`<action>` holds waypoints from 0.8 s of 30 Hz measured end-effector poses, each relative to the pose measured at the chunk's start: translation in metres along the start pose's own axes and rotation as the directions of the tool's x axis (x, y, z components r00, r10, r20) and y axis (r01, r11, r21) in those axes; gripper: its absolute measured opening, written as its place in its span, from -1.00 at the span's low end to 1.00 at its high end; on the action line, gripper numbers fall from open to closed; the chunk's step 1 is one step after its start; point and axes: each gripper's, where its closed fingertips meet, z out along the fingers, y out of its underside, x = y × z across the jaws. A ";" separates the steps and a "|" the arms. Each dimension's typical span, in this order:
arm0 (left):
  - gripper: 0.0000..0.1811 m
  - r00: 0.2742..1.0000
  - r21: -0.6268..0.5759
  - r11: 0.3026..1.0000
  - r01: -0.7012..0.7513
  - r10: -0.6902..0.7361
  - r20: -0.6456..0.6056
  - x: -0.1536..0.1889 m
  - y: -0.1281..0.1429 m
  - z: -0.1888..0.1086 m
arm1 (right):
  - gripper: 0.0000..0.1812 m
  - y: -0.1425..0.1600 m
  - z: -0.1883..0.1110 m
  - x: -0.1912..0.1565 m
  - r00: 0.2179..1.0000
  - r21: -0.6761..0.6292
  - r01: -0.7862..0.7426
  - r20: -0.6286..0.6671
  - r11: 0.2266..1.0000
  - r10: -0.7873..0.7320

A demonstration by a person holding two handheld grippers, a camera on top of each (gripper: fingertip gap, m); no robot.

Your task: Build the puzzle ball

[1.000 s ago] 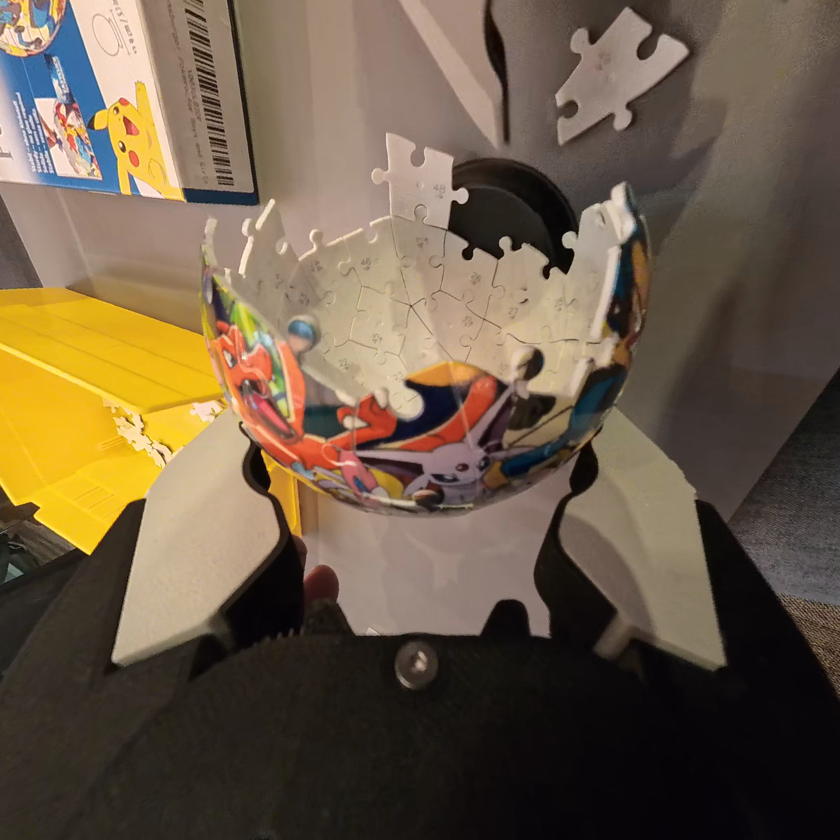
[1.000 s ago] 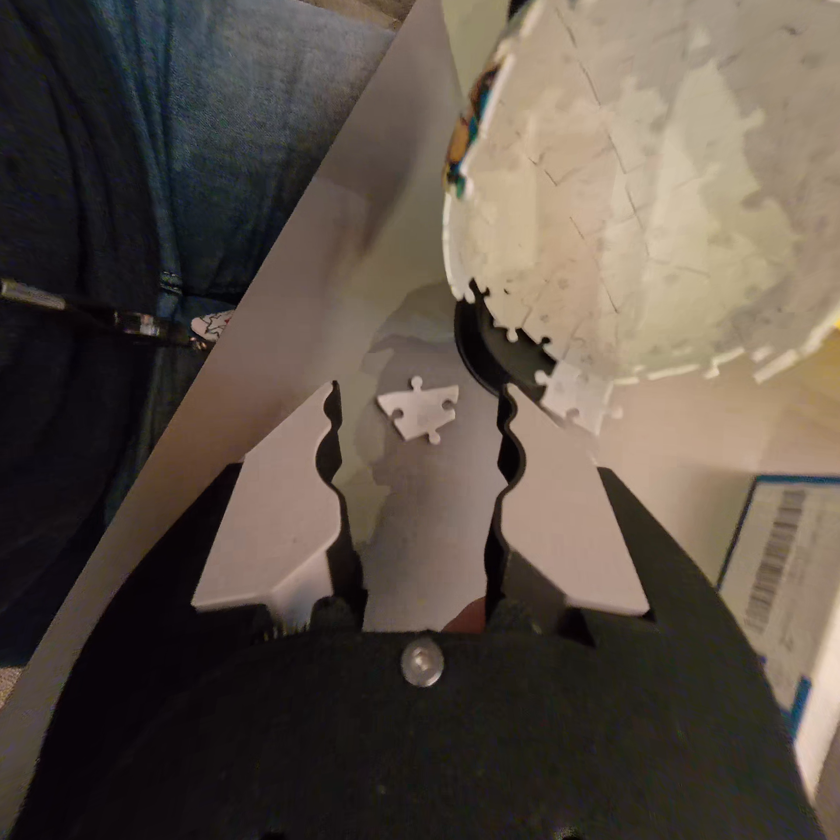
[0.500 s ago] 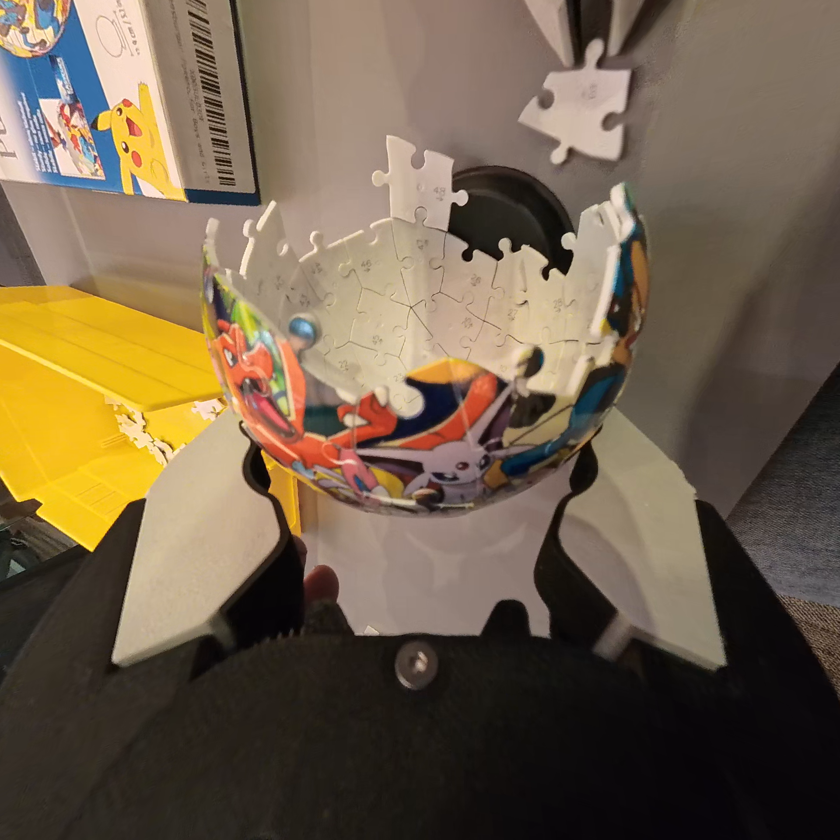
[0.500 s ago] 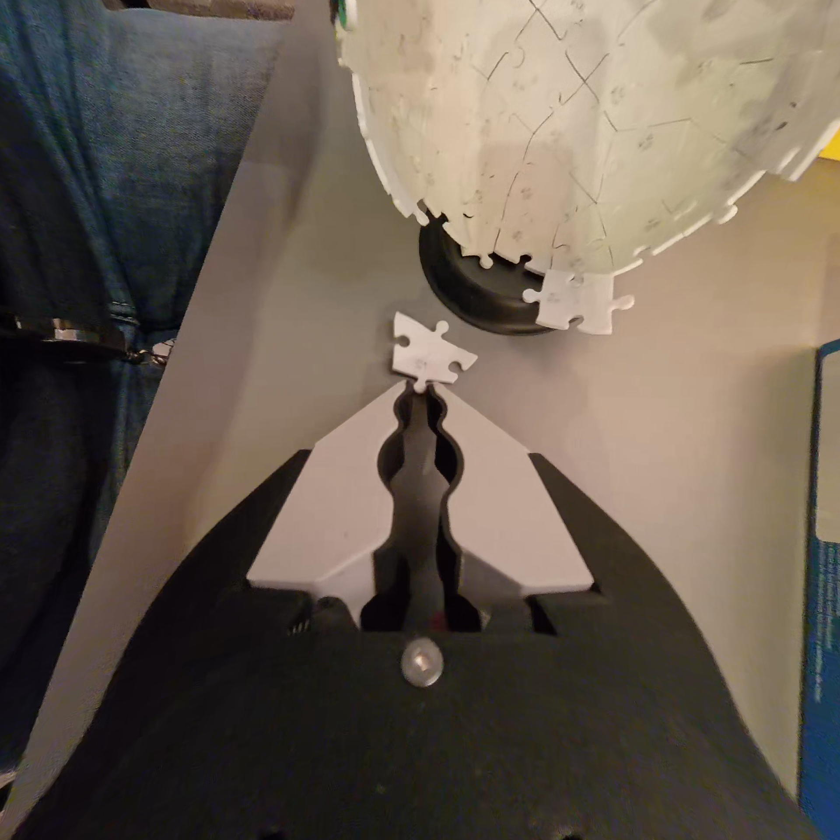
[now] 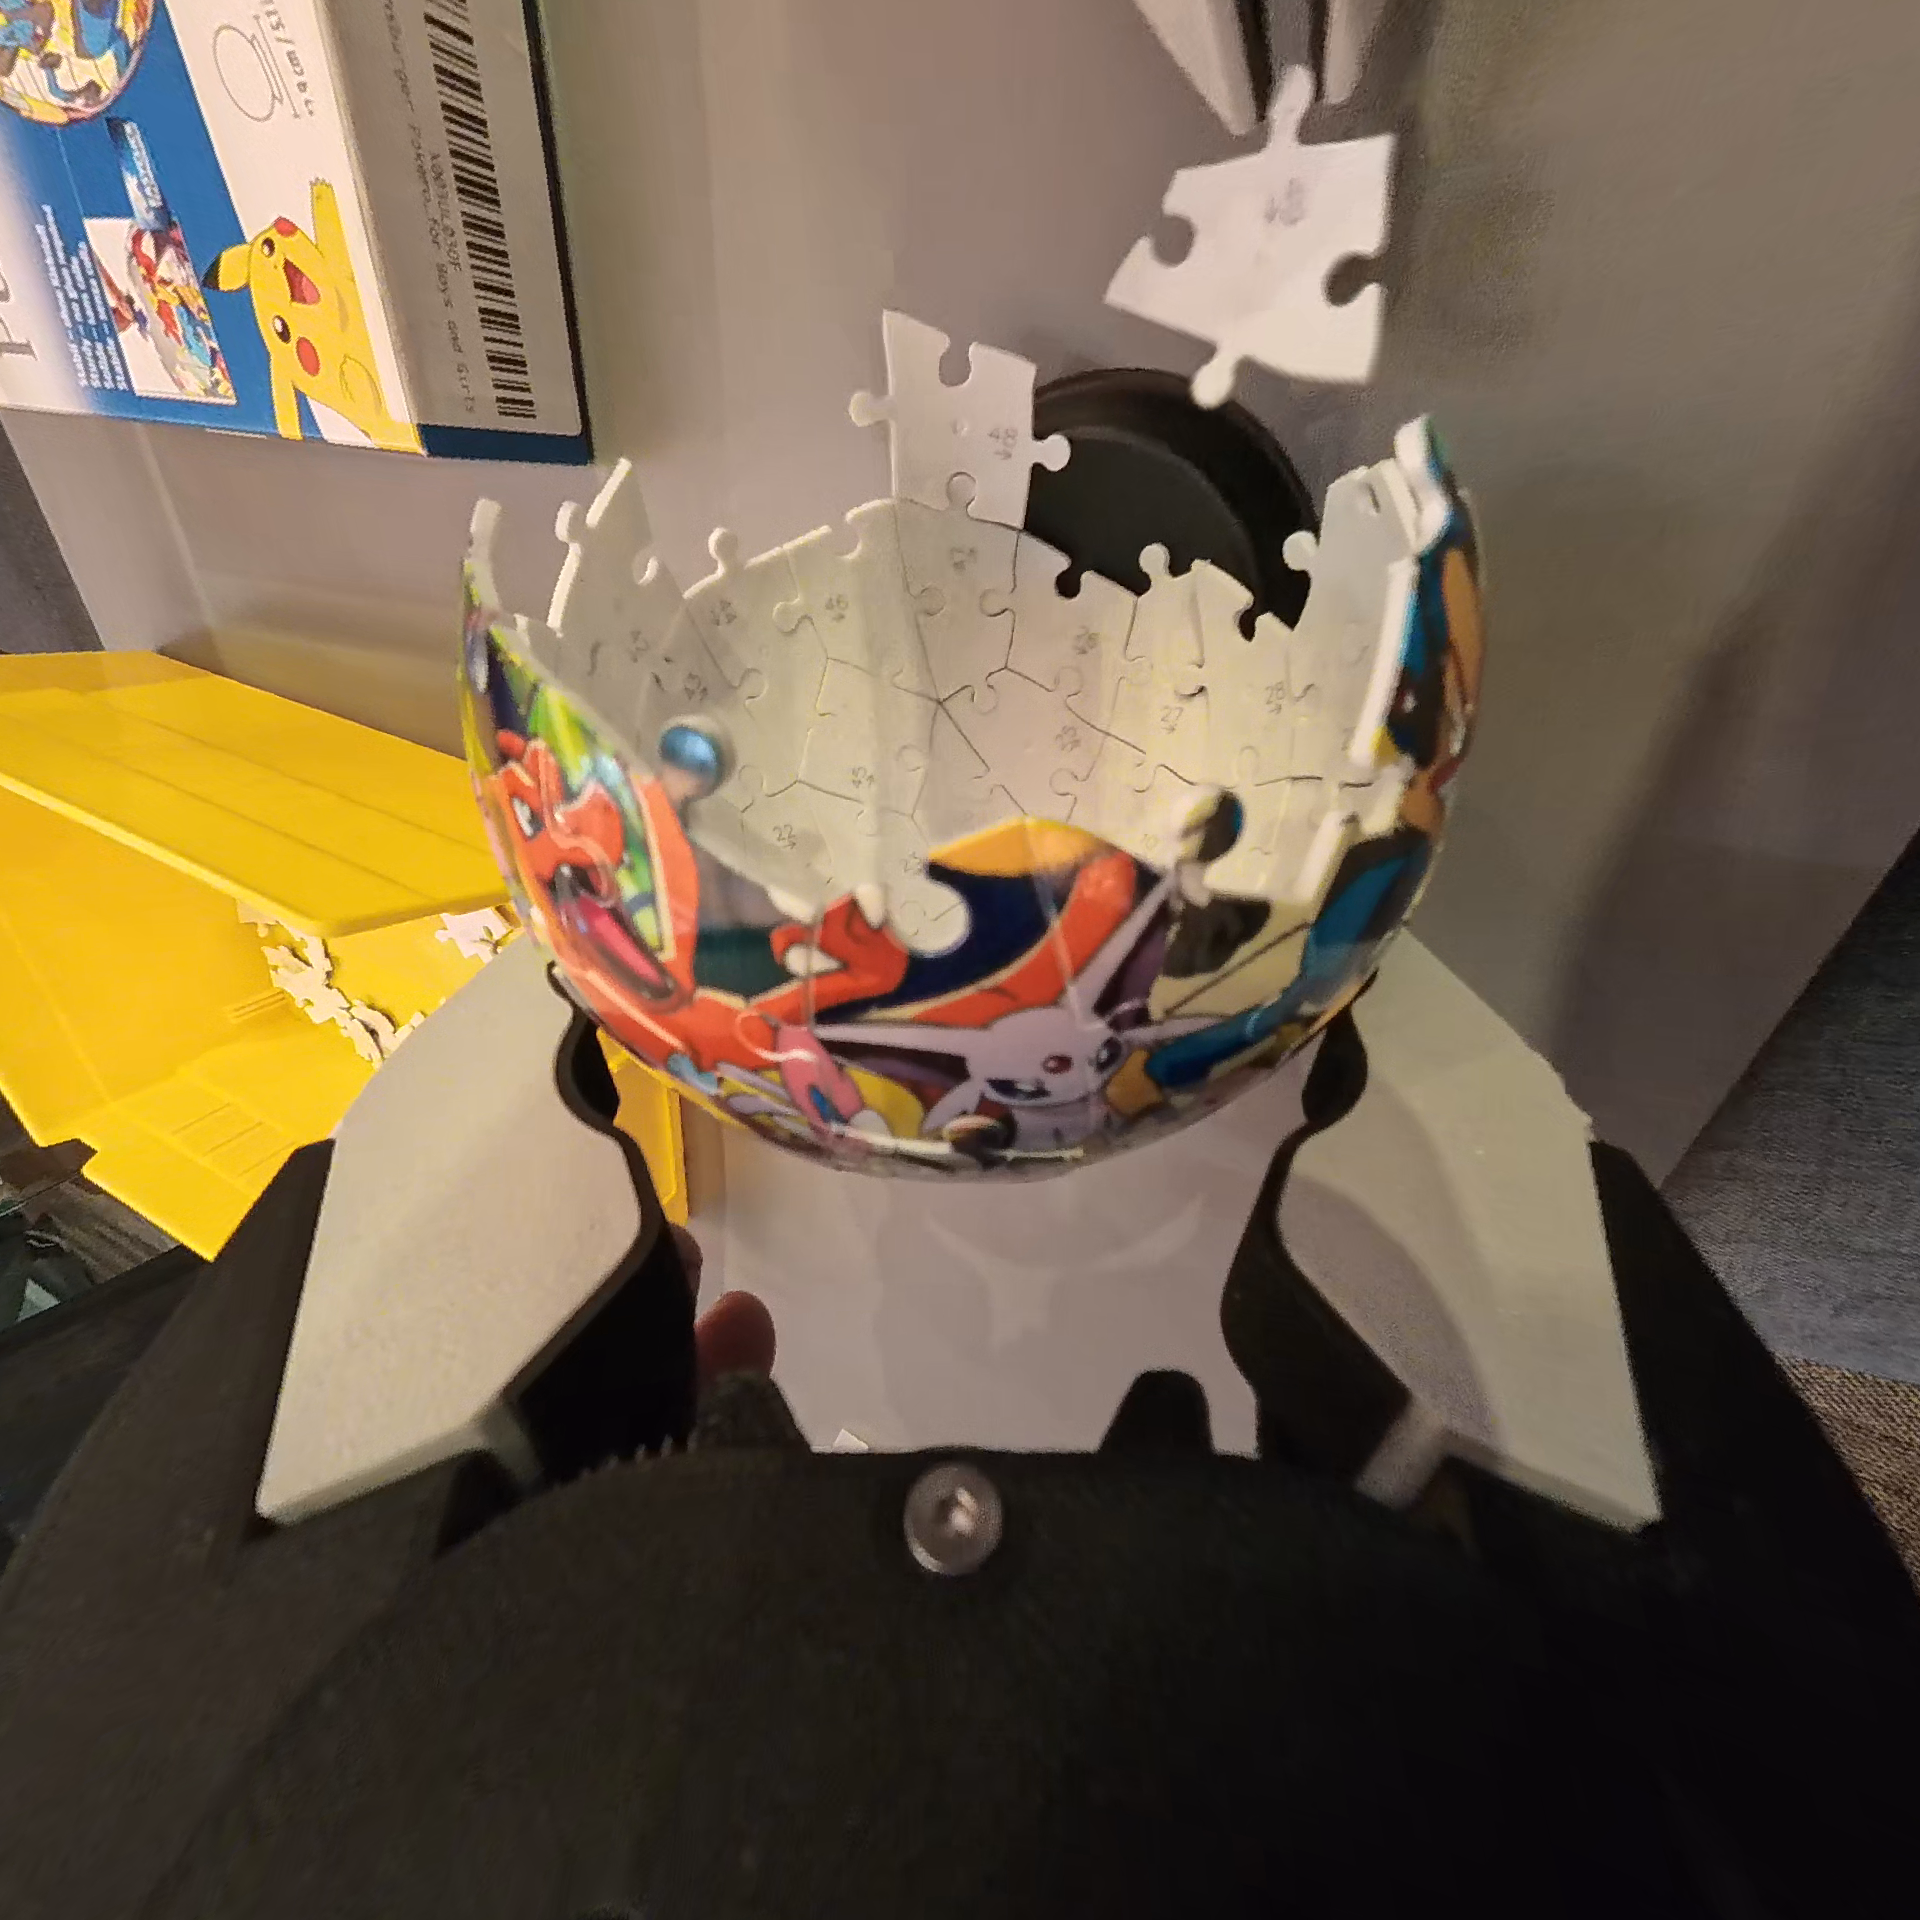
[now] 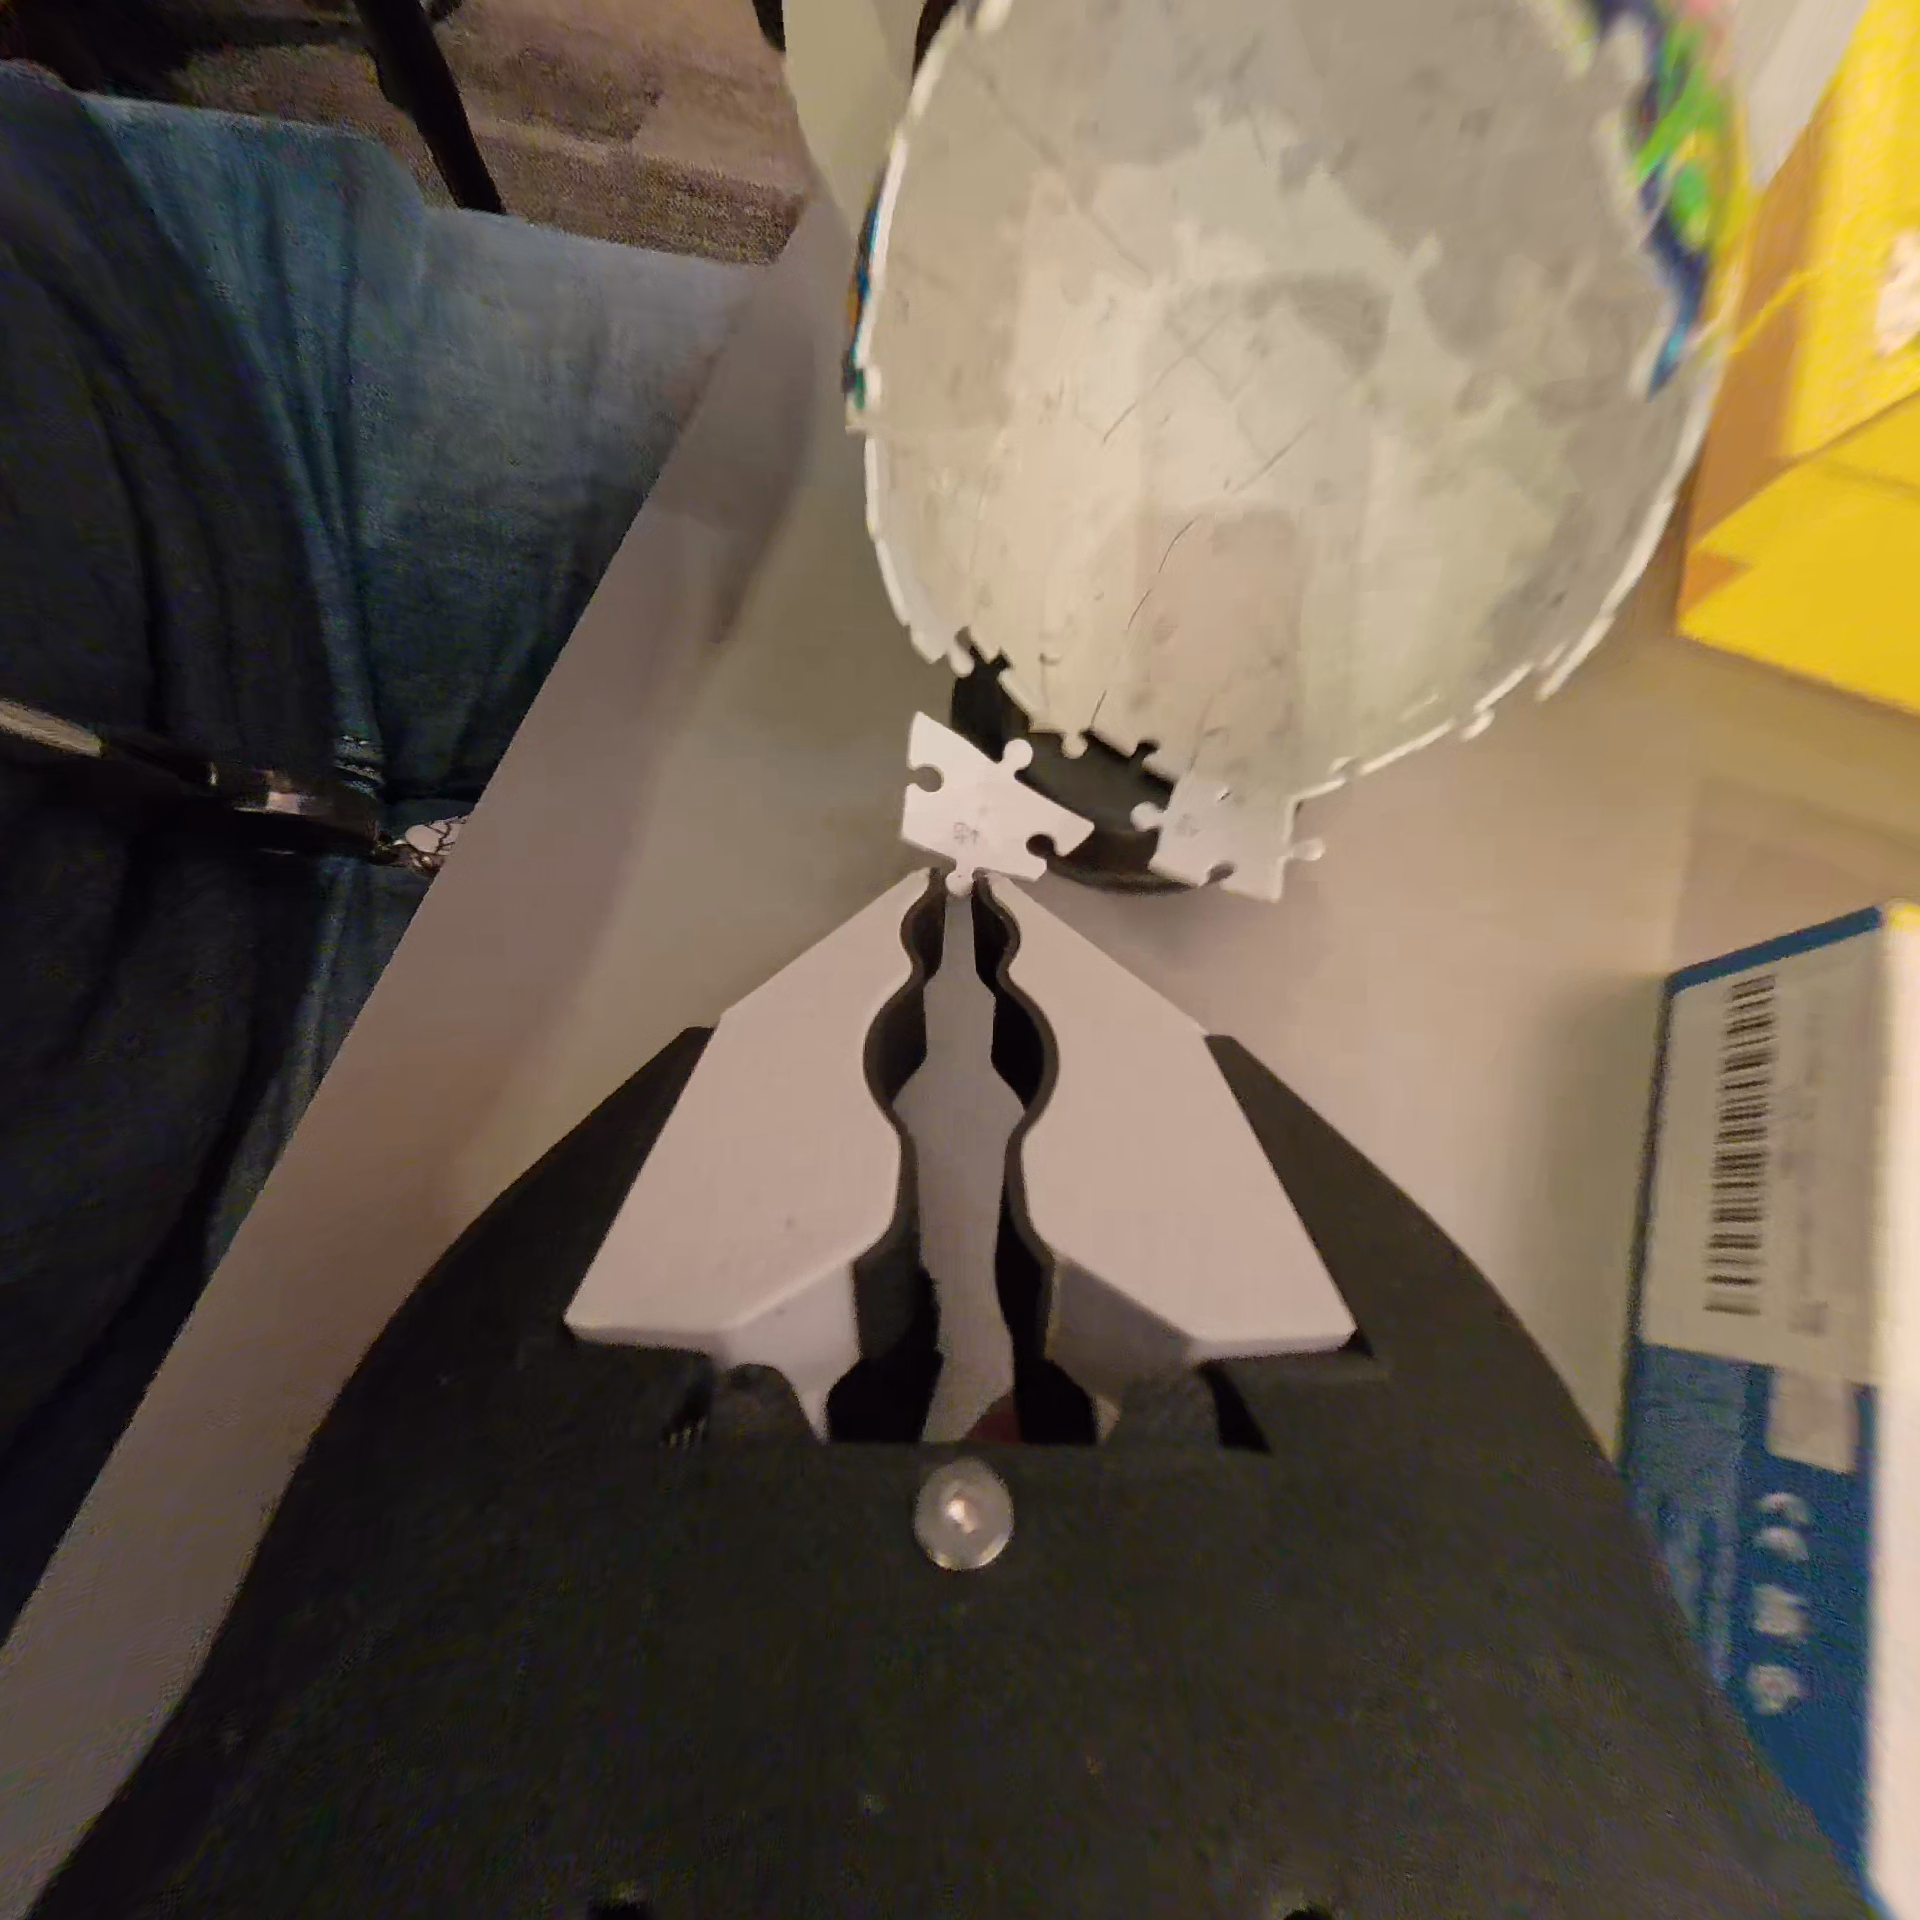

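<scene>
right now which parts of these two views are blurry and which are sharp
Left wrist view: the half-built puzzle ball is fairly sharp, while the loose puzzle piece held above it is motion-smeared. Right wrist view: the ball's white inside and the box are smeared, but the right gripper and its pinched piece are crisper.

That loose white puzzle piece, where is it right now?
The loose piece is pinched by one tab in the right gripper, in the air beside the half-built ball's rim, above the black stand.
</scene>
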 end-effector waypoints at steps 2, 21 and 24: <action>0.43 1.000 0.000 1.000 -0.004 0.004 -0.001 0.000 0.000 0.000 | -0.96 -0.005 -0.001 0.009 0.998 -0.013 0.060 -0.003 0.998 -0.060; 0.43 1.000 -0.008 1.000 -0.029 0.029 -0.001 -0.001 -0.001 0.001 | -0.96 0.000 0.033 0.035 0.896 -0.219 0.442 0.143 0.870 -0.420; 0.43 1.000 -0.007 1.000 -0.029 0.029 0.001 -0.001 -0.001 0.001 | -0.97 0.001 0.032 0.035 0.887 -0.222 0.461 0.138 0.859 -0.440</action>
